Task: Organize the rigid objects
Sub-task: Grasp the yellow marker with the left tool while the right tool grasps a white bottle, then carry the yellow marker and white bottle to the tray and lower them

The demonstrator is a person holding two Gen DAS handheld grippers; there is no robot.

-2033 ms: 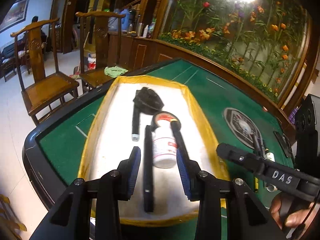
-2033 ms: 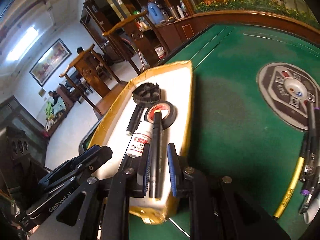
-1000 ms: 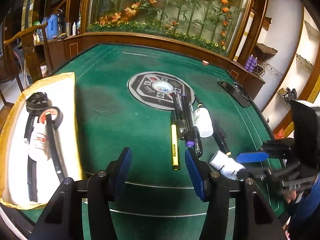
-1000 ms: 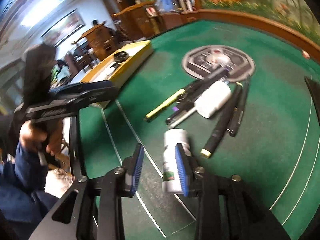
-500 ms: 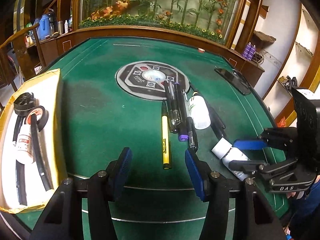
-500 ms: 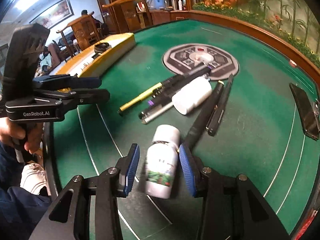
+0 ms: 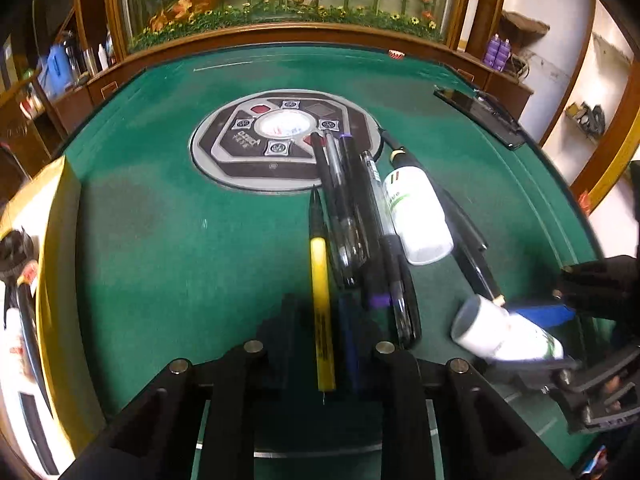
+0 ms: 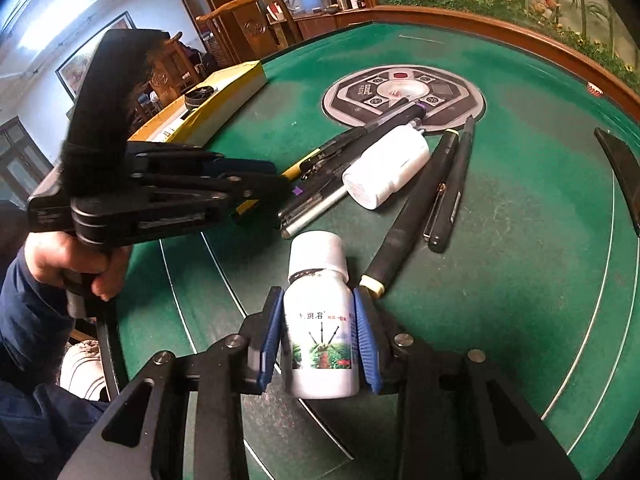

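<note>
The smooth white plastic bottle with a picture label (image 8: pixel 320 332) lies on the green felt bench (image 8: pixel 520 280), its long axis running away from the right wrist camera, cap end pointing toward the pens. The right gripper (image 8: pixel 320 340) reaches forward low over the felt, its ribbed blue fingers (image 8: pixel 365 340) closed against the bottle's sides. The left gripper (image 7: pixel 322 344), level with the bench, has its fingers narrowed onto the slim yellow cylindrical pen (image 7: pixel 320 300), which points toward the round grey centre panel (image 7: pixel 280 144).
</note>
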